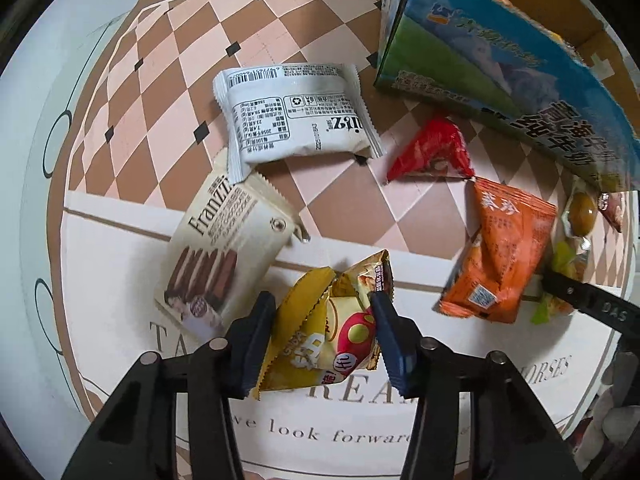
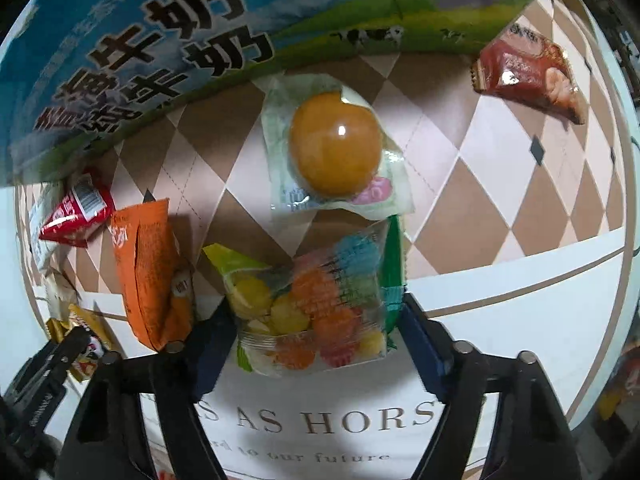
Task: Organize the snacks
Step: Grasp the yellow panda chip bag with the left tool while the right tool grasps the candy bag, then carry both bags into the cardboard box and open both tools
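While the left gripper (image 1: pixel 324 320) pinches a yellow snack packet (image 1: pixel 332 332) near the mat's edge, the right gripper (image 2: pixel 316 316) clamps a clear bag of coloured candies (image 2: pixel 316 312). Checkered tablecloth (image 1: pixel 192 60) underneath; milk carton box (image 1: pixel 480 52) far right, top cut off.

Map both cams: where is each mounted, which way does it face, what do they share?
Left wrist: rides the left tongs, looking forward and down over the checked tablecloth; its blue fingers flank a yellow crinkled snack packet.
Right wrist: rides the right tongs, facing the blue-green milk carton box; its fingers flank a clear bag of colourful candies.
Shared: the orange foil packet, the box and the other tongs.
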Demonstrator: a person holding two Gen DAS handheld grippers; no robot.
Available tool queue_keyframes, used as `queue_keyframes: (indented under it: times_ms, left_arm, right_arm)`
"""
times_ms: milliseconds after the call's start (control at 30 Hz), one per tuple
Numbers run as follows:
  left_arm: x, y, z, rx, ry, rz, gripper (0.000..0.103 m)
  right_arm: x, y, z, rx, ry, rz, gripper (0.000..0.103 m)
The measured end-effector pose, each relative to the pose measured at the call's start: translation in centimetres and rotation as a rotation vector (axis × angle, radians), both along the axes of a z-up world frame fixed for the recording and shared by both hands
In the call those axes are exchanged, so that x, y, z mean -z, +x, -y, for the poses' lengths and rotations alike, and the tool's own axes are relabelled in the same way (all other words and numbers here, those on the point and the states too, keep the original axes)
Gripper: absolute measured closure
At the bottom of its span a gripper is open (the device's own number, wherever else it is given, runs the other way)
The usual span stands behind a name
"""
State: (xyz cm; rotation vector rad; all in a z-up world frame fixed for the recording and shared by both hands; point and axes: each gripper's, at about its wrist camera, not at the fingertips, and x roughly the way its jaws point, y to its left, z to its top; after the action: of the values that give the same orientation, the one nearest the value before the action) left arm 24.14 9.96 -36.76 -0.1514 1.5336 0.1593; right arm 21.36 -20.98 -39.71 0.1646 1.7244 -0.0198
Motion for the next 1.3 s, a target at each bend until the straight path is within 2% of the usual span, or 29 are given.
queue_keyframes:
  times_ms: [333,467,600,667,800,967,1133,1300]
  left_arm:
    - [-4.7,-2.3,2.8,0.025,-0.071,0.056,0.058]
    - [-7.7,-1.9,4.2,0.055,-0.117,0.101,0.058]
    - [-11.3,0.0,4.8,0.090,-0.170,0.161,0.058]
    - [-12.5,2.0,5.4,0.110,-0.195,0.187,0.058]
    - [-15.4,5.7,6.5,0.148,-0.213,0.236,0.058]
    - [-16.8,11.5,7.5,0.180,-0.205,0.251,0.058]
    - [-15.4,17.0,7.9,0.205,-0.162,0.202,0.058]
    - [-11.7,21.3,7.6,0.192,-0.132,0.112,0.058]
  right_arm:
    - [-1.0,-3.3,-0.1,0.008,0.071,0.000,0.028]
    - [-3.6,-4.8,-1.3,0.001,0.118,0.021,0.028]
    - [-7.3,-4.1,-0.9,-0.003,0.172,0.063,0.028]
    - [-9.0,-2.6,0.0,-0.001,0.196,0.086,0.028]
    - [-14.2,1.0,0.5,0.008,0.243,0.161,0.028]
    - [-18.1,5.3,1.5,0.019,0.271,0.229,0.028]
    - [-18.8,11.4,2.2,0.017,0.231,0.257,0.028]
    - [-17.5,18.1,3.1,0.014,0.151,0.264,0.028]
